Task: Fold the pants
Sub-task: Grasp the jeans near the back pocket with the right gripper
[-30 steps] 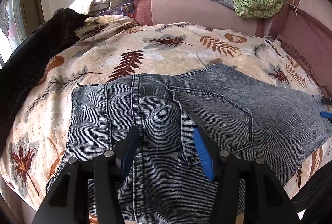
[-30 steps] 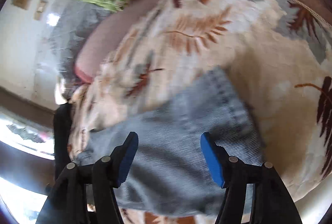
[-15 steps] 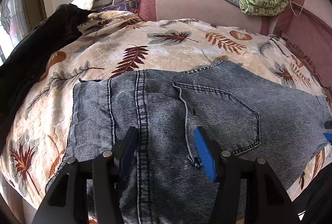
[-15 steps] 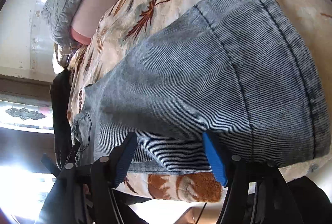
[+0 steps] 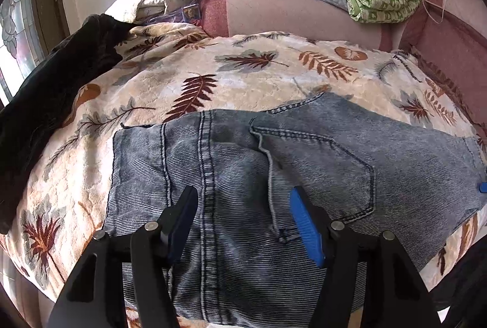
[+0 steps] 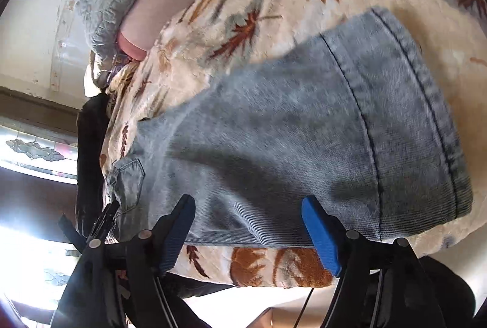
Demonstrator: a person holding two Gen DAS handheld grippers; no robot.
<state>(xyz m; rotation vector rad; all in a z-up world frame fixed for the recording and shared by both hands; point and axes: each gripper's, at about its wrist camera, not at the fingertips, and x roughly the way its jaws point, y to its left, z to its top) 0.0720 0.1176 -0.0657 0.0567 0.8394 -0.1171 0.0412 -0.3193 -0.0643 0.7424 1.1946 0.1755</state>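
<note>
Left wrist view: both claws, left claw (image 5: 243,221) and right claw (image 6: 248,226), opening, gripping nothing, letting folded jeans (image 5: 304,163) settle flat beneath them on the bed (image 5: 213,78).

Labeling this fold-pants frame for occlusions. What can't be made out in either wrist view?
- Jeans, left wrist view: near edge hidden behind the left gripper, whose jaws are opening over the denim.
- Jeans, right wrist view: motion blur smears the fold layers; right gripper jaws are opening, nothing between them.
- Right gripper, left wrist view: only a blue tip shows, cut off by the right edge.
- Dark garment: type unreadable, cropped at the left edge.
</note>
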